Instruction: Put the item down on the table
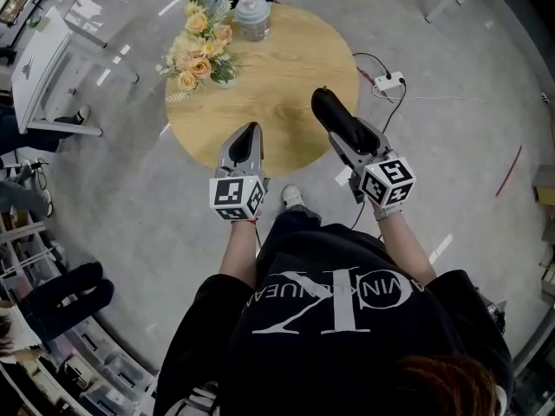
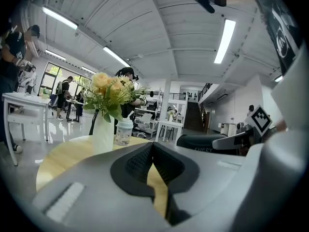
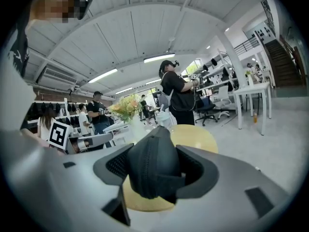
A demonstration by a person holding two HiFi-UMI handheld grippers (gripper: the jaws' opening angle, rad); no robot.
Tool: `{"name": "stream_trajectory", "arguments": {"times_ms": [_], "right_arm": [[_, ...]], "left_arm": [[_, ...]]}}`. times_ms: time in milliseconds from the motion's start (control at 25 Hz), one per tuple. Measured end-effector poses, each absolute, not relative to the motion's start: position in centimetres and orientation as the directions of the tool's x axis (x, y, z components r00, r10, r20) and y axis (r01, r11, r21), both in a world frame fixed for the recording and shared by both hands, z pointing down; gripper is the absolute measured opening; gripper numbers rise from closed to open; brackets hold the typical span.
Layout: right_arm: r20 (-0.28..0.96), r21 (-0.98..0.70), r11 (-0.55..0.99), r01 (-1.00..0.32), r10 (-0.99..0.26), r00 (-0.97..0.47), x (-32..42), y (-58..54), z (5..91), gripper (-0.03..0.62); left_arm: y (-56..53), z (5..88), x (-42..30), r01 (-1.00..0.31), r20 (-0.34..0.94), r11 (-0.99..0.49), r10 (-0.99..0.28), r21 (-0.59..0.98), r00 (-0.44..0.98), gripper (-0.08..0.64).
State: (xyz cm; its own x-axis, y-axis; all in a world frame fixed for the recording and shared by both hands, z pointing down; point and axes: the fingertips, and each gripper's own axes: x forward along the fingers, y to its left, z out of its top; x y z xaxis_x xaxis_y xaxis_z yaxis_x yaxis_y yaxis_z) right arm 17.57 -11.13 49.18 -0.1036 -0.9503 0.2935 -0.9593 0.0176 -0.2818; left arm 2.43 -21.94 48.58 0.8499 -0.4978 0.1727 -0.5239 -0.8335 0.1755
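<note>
A black zippered case (image 1: 333,113) sticks out of my right gripper (image 1: 349,135), which is shut on it just above the near right edge of the round wooden table (image 1: 286,68). In the right gripper view the case (image 3: 150,153) fills the space between the pads of the right gripper (image 3: 158,177). My left gripper (image 1: 249,134) hovers over the table's near edge, shut with nothing in it. In the left gripper view its pads meet at the tip of the left gripper (image 2: 153,149), and the case (image 2: 203,141) shows off to the right.
At the table's far left stands a white vase of flowers (image 1: 200,52), with a lidded bottle (image 1: 251,17) beside it. A power strip (image 1: 389,81) and cable lie on the floor to the right. A person (image 3: 177,96) stands beyond the table. White desks (image 1: 43,59) stand at left.
</note>
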Motion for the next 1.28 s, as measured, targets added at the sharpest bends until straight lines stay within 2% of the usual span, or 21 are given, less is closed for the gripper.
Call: {"name": "stream_trajectory", "arguments": {"times_ms": [360,600,920,1280], "right_arm": [[0.327,-0.260,0.085,-0.962,-0.929,-0.171,18.1,-14.3,49.6,0.275],[0.341,-0.261,0.194,-0.945,-0.898,-0.279,18.7,-17.3,50.5,0.275],[0.436,-0.259,0.427,-0.866,-0.748,-0.500,19.0,-21.8,53.0,0.275],[0.469,-0.347,0.579,-0.738,-0.574,-0.671,17.7,-23.1,55.6,0.275]], "left_arm": [[-23.7,48.9,3.9,-0.542,0.177,-0.818,-0.514,0.193,0.839,0.012],[-25.0,48.9,4.2,-0.617,0.185,-0.765,-0.590,0.185,0.786,0.012],[-26.1,48.7,4.8,-0.773,0.206,-0.606,-0.746,0.185,0.634,0.012],[-26.0,49.2,5.0,-0.857,0.236,-0.488,-0.824,0.166,0.515,0.012]]}}
